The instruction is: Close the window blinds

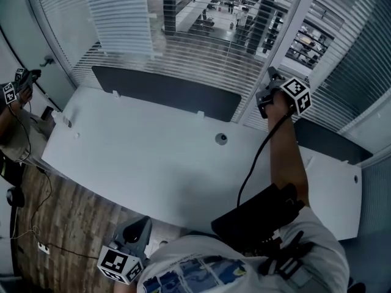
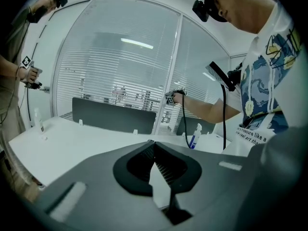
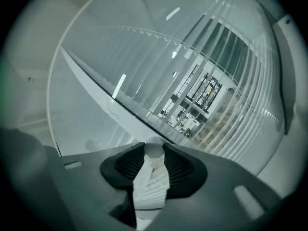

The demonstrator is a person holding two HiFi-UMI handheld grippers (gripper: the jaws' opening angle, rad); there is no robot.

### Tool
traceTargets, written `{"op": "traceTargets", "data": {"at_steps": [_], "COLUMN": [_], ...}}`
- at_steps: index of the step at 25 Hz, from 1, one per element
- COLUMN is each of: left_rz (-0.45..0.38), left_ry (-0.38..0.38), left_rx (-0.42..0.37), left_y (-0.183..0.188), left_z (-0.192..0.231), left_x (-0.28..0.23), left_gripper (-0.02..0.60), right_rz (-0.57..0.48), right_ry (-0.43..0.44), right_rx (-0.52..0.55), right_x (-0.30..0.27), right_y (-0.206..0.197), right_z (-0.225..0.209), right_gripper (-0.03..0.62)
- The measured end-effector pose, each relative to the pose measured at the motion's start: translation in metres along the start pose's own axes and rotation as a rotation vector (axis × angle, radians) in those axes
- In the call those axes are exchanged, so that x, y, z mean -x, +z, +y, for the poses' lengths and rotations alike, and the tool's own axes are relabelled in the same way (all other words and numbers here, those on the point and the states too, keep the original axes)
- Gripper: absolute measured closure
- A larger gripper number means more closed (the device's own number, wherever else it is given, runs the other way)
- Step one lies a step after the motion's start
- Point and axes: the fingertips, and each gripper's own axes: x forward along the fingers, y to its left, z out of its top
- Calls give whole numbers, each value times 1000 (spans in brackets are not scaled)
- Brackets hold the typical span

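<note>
Horizontal window blinds (image 1: pixel 201 57) hang behind glass across the back of the desk, their slats partly open, and an office shows through. My right gripper (image 1: pixel 269 84) is raised against the white window post (image 1: pixel 292 29), and the same slats (image 3: pixel 236 85) fill its own view. It is shut on a small round grey knob (image 3: pixel 154 150) that sits between its fingertips (image 3: pixel 168 154). My left gripper (image 1: pixel 142 223) hangs low by my body at the desk's near edge. In its own view it (image 2: pixel 153 144) is shut with nothing in it, its jaw tips touching.
A white desk (image 1: pixel 140 157) with a round cable port (image 1: pixel 221 138) lies below the window, backed by a dark partition (image 1: pixel 165 90). A spray bottle (image 2: pixel 194 136) stands on the desk. Another person (image 1: pixel 13 124) stands at the left, holding a gripper (image 1: pixel 17 88).
</note>
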Motion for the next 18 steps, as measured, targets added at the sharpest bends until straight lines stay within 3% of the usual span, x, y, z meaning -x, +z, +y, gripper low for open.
{"op": "traceTargets", "data": {"at_steps": [2, 4, 10, 13, 15, 18], "left_rz": [0, -2, -4, 1, 1, 2], "left_ry": [-2, -1, 4, 7, 2, -6], "left_rx": [-1, -2, -1, 3, 1, 0], "left_y": [-2, -3, -8, -7, -7, -5], "left_z": [0, 0, 3, 4, 3, 1], "left_x": [0, -2, -1, -1, -4, -7], "left_gripper": [574, 574, 574, 574, 574, 574], "right_rz": [13, 21, 68, 77, 70, 62], "right_ry": [-36, -85, -299, -340, -332, -320], "right_rx": [71, 215, 815, 1117, 1193, 1153], "right_x": [0, 0, 2, -1, -3, -3], "right_y": [0, -1, -7, -11, -11, -9], "right_z": [-1, 1, 5, 14, 18, 15], "right_gripper": [468, 468, 470, 470, 470, 470]}}
